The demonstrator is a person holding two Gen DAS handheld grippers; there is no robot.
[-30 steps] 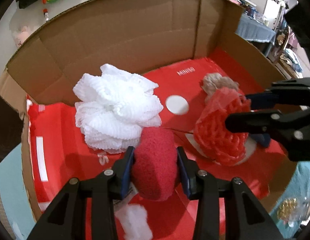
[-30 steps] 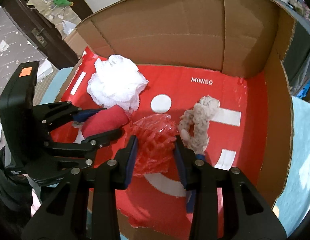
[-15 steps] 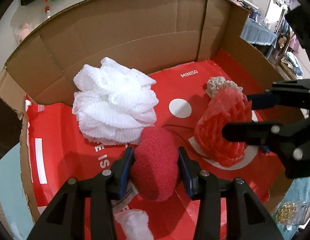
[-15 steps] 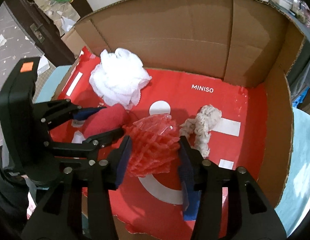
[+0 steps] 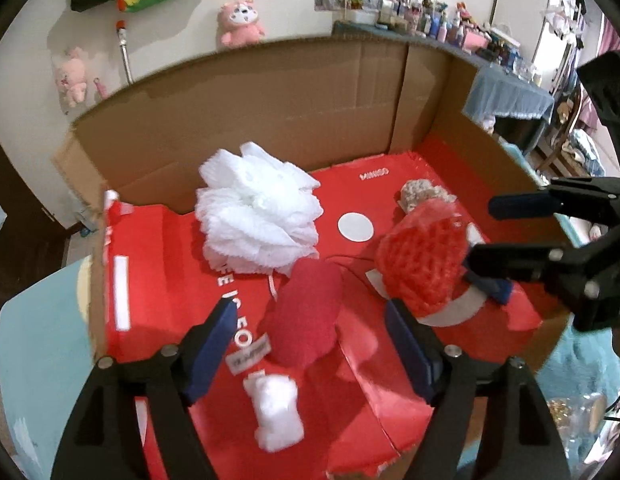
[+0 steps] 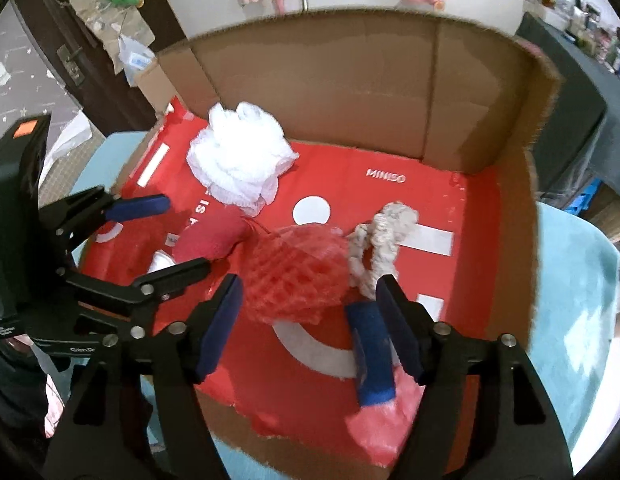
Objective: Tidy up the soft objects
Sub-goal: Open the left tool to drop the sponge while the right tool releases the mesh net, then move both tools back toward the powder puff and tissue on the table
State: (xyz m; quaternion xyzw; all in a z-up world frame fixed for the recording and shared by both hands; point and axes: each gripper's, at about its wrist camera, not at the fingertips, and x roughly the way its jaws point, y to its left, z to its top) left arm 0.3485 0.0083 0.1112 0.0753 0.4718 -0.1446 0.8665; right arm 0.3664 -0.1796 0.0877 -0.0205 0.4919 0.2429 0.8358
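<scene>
A dark red plush pad (image 5: 305, 312) lies on the red floor of the cardboard box (image 5: 269, 92). It sits between the fingers of my left gripper (image 5: 310, 344), whose jaws are opening and no longer touch it. A red foam net (image 6: 297, 276) rests just ahead of my right gripper (image 6: 310, 324), whose jaws are opening too, clear of the net. In the right wrist view the left gripper (image 6: 157, 240) stands beside the plush pad (image 6: 211, 240). The right gripper (image 5: 510, 236) shows at the right of the left wrist view, next to the net (image 5: 424, 264).
A white mesh pouf (image 5: 257, 216) and a beige knitted rope (image 6: 382, 236) lie farther back in the box (image 6: 350, 80). A small white lump (image 5: 275, 416), a blue piece (image 6: 370, 352) and a pink fuzzy thing (image 6: 374, 420) lie near the front edge. High cardboard walls close off the back and right.
Both grippers went from shut to open, letting go of the red plush pad and the red foam net, which now rest on the box floor. Both grippers pulled up and back.
</scene>
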